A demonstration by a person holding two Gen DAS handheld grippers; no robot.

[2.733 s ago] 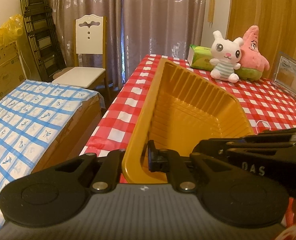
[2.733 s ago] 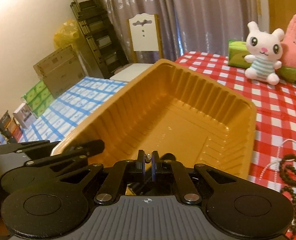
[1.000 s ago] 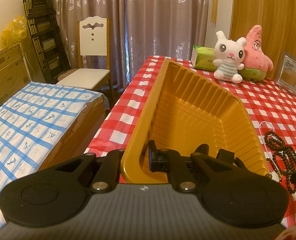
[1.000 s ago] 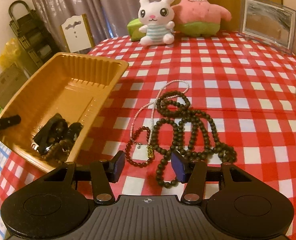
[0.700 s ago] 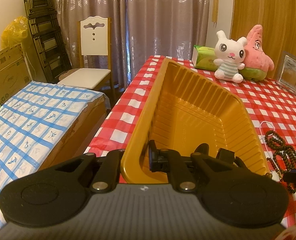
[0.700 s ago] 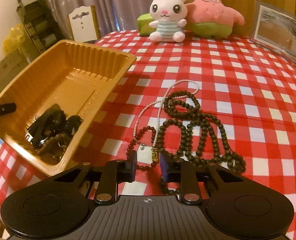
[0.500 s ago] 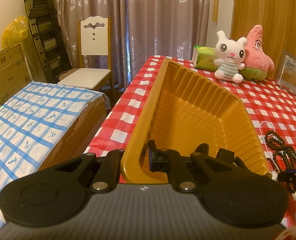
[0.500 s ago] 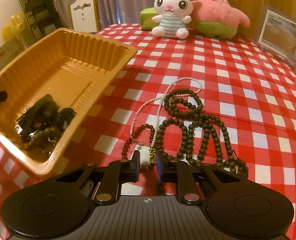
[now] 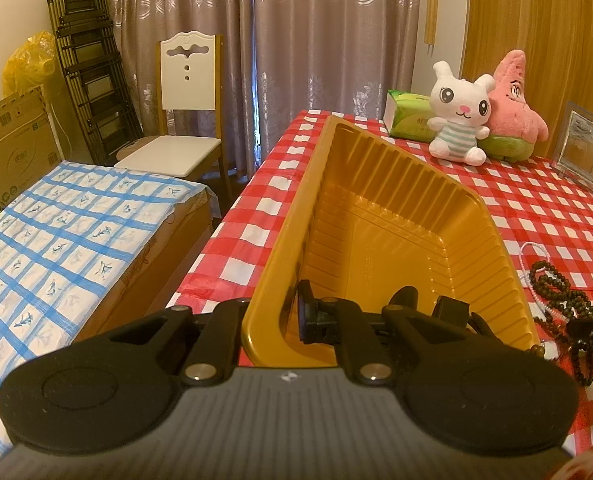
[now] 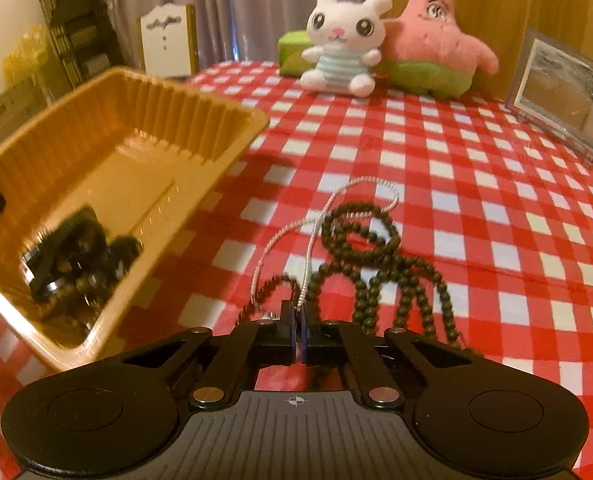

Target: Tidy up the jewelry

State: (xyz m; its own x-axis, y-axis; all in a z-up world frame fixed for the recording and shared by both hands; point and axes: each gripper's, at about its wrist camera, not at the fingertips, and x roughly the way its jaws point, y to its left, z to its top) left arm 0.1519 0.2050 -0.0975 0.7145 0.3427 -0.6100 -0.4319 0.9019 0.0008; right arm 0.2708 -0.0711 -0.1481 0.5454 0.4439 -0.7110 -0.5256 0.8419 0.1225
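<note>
- Surface (image 10: 436,148): you worked on a red-and-white checked cloth carrying the tray and the loose jewelry; plush toys and a picture frame stood at its far edge.
- Yellow tray (image 10: 200,120): it sat at the near left of the surface, and your left gripper (image 9: 272,316) had its fingers pinched on the near rim, one outside the wall and one inside. A dark heap of pieces, blurred in the right wrist view, already lay in its near end.
- Dark bead necklace (image 10: 380,256): it lay in loops on the cloth just right of the tray, touching and partly crossing the thinner strands.
- White bead strand (image 10: 328,208): it ran from the far loops toward your right fingers, tangled with the dark beads.
- Small dark red bracelet (image 10: 272,284): it lay just before the fingertips, partly hidden.
- Right gripper (image 10: 298,316): its fingers had just been closing and stood pressed together on the white strand near a small metal fitting.
- Judgement on the step: a slow lift would serve best, so the strand could slip free of the dark beads; the tray should be kept pinned while you carried it over the rim.
- Writing: no brand or label could be read on the jewelry or tray; the print on the distant cardboard box was too small to tell.
</note>
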